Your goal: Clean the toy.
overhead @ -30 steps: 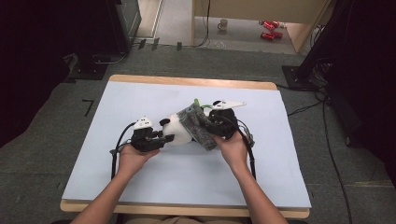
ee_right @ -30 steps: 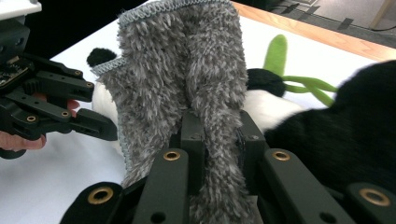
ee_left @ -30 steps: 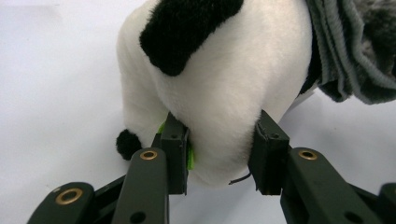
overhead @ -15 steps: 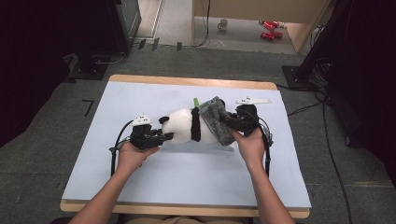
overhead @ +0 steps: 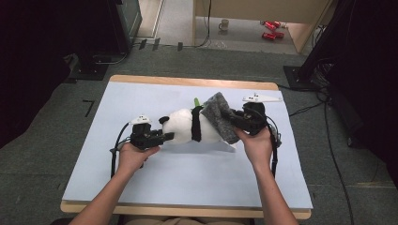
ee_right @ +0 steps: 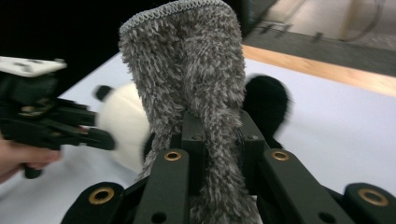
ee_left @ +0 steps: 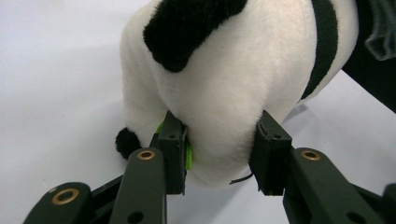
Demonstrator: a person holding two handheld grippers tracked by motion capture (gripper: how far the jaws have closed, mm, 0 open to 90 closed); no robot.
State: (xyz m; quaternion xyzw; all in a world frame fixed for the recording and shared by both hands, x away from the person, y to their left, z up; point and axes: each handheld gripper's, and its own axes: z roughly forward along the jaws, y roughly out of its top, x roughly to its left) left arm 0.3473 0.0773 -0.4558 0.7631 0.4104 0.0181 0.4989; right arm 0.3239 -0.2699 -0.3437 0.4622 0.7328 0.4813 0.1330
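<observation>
White-topped table [overhead: 187, 183], plush panda [overhead: 180, 126] lying on it

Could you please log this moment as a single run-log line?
left gripper: shut on panda plush | right gripper: shut on grey cloth, lifted beside plush | surface: white table cover

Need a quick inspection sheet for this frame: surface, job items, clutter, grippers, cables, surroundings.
Surface: pale blue mat on a wood-edged table.
Job's things: panda plush lying on its side; grey fuzzy cloth draped over its far end.
Clutter: nothing seen on the mat.
Grippers: left gripper pinches the plush's white end; right gripper is clamped on the cloth.
Cables: black cable loops from the left gripper; another trails along the right hand.
Surroundings: grey carpet, a mug and red cans on the floor beyond.
</observation>
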